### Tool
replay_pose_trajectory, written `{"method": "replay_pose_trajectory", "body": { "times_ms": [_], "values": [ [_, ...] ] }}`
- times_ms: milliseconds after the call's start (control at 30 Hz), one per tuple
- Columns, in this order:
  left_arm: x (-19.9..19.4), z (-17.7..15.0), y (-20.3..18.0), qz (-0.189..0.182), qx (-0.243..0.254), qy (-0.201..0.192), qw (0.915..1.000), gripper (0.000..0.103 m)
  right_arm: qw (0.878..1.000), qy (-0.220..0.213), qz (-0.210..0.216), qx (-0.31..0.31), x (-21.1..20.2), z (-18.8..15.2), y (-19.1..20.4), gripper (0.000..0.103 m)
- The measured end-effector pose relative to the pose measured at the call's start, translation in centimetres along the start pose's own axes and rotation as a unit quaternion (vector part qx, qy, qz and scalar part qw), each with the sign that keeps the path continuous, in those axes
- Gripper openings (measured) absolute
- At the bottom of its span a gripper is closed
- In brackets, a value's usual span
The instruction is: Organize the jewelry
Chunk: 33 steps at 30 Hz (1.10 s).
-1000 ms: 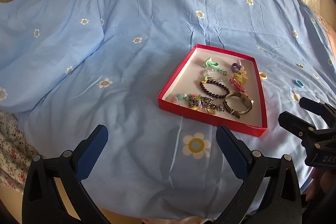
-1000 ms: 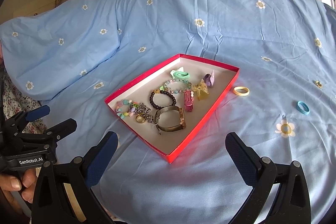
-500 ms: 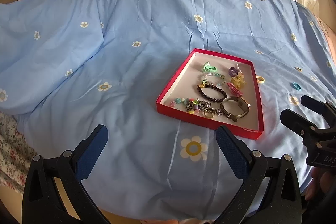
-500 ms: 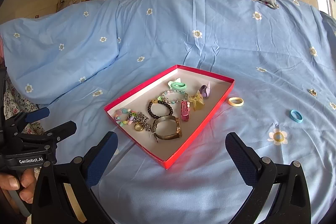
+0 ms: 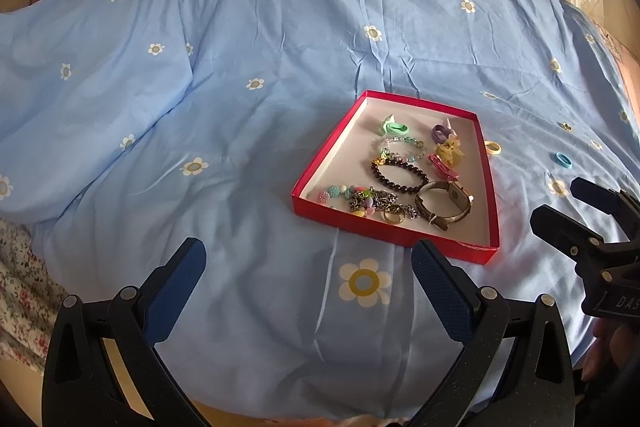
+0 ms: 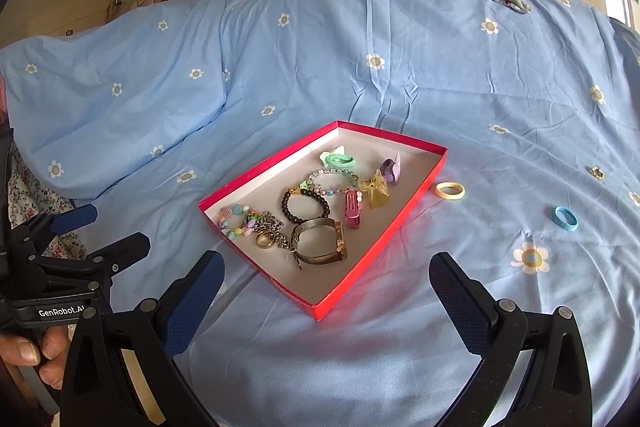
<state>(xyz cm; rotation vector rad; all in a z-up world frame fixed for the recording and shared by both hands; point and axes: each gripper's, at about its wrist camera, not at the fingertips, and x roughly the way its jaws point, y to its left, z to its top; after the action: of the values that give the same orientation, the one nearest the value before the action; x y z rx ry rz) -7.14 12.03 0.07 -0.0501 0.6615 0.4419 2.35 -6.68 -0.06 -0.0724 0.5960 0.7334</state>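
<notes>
Blue daisy-print bedding carries a shallow red cardboard tray of bracelets, clips and a watch. Just beyond its right edge lie a cream ring and, farther, a blue ring. Both tongs, left and right, hover released, nearer than the tray.

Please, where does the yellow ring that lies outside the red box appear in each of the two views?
Left wrist view: the yellow ring lies on the bedsheet, right of centre, just off the right wall of the red box.
Right wrist view: the ring lies right of centre, beside the box's right wall.
Shared landmark: the blue ring farther right.
</notes>
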Motion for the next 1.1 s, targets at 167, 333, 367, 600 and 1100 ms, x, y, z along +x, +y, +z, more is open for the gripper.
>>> {"method": "replay_pose_trajectory", "body": {
  "times_ms": [167,333,367,600,1100],
  "values": [
    [0.03,0.05,0.00,0.000,0.002,0.001,1.0000,0.103,1.000,-0.002,0.001,0.000,-0.05,0.10,0.02,0.103],
    [0.14,0.04,-0.07,-0.003,0.002,0.003,1.0000,0.103,1.000,-0.002,0.002,-0.002,-0.15,0.20,0.08,0.103],
    [0.15,0.03,-0.10,-0.004,0.002,0.003,1.0000,0.103,1.000,-0.002,0.002,-0.002,-0.19,0.20,0.08,0.103],
    [0.18,-0.01,-0.12,-0.006,0.001,0.003,1.0000,0.103,1.000,-0.003,0.002,-0.002,-0.23,0.21,0.12,0.103],
    [0.29,-0.10,-0.14,-0.007,0.003,0.004,1.0000,0.103,1.000,-0.005,0.005,-0.007,-0.51,0.50,0.45,0.103]
  ]
}}
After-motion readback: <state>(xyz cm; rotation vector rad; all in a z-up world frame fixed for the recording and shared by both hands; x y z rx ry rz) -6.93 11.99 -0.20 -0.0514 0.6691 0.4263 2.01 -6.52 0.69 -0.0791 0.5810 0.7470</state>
